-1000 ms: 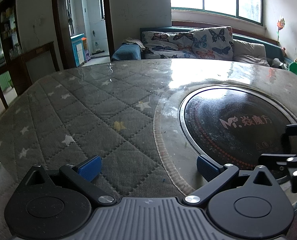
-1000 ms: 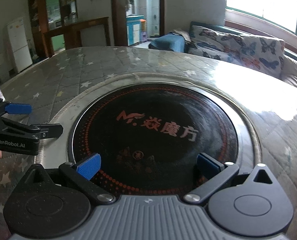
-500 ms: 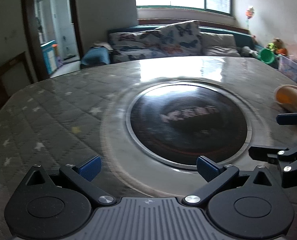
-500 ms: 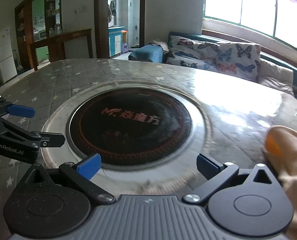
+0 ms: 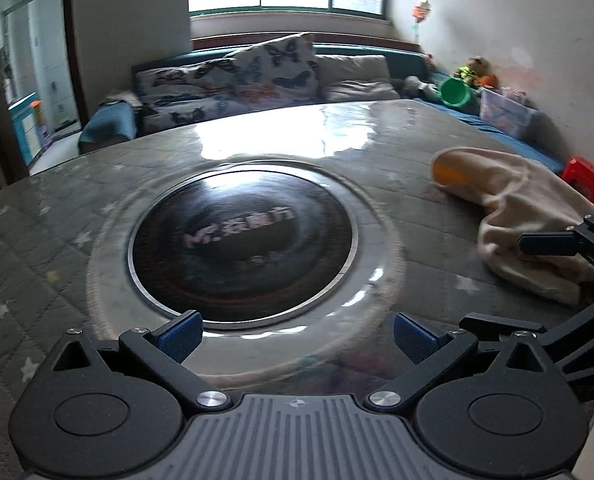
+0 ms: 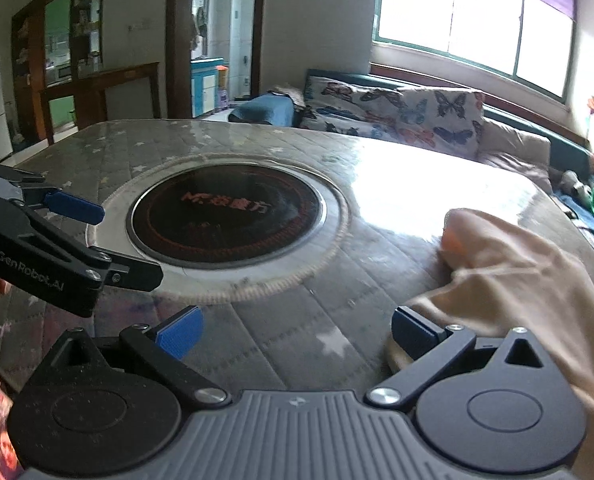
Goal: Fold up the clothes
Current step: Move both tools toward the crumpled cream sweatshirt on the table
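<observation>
— Where is the garment?

— The beige garment (image 6: 529,280) lies crumpled at the right of my right wrist frame, on the quilted, star-patterned desk (image 6: 257,320). An orange patch shows at its far end. In my left wrist frame it sits at the right edge (image 5: 509,216), beside the round black glass inset (image 5: 241,240) in the desk's middle.

— And your claws?

— My right claw (image 6: 295,330) stands wide open with nothing between its blue pads; the right-hand pad is just at the garment's near edge, though I cannot tell if it touches. My left claw (image 5: 295,332) is wide open too, hovering over the inset's near rim, holding nothing.

— Anything else?

— Each claw shows in the other's frame: the left one at middle left, the right one at lower right, near the cloth. A butterfly-print sofa (image 6: 397,112) stands behind the desk.
</observation>
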Action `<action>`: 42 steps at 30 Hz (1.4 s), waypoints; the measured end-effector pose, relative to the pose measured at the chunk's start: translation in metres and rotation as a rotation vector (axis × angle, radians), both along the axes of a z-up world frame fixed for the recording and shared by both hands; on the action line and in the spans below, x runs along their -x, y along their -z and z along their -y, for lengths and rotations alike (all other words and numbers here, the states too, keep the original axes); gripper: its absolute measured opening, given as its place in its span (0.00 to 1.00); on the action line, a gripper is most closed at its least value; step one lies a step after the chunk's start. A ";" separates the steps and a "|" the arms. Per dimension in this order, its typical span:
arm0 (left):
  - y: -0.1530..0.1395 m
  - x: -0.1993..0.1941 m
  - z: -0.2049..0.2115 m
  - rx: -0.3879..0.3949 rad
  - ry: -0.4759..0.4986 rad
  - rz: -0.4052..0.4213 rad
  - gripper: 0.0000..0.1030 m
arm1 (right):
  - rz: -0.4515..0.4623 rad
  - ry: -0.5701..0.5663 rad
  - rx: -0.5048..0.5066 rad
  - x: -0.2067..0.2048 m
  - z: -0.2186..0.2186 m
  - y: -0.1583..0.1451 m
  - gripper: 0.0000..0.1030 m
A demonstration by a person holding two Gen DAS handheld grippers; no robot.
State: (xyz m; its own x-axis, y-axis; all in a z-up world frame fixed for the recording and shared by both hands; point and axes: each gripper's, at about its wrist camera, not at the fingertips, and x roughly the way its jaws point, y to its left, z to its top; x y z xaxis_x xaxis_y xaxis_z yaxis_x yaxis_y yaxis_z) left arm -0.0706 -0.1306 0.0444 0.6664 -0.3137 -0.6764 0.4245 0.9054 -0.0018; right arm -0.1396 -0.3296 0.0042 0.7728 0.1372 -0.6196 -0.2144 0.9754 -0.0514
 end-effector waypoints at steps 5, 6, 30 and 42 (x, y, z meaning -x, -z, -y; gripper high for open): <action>-0.003 0.012 0.017 -0.002 0.040 -0.005 1.00 | -0.015 0.059 -0.020 0.017 0.014 -0.001 0.99; -0.004 0.014 0.020 -0.005 0.048 -0.007 1.00 | -0.018 0.070 -0.023 0.020 0.017 0.000 0.99; -0.001 0.036 0.081 -0.088 0.173 -0.020 1.00 | -0.059 0.287 -0.066 0.076 0.081 0.011 0.97; -0.006 0.019 0.104 -0.106 0.195 -0.031 1.00 | -0.026 0.335 -0.070 0.066 0.105 0.000 0.93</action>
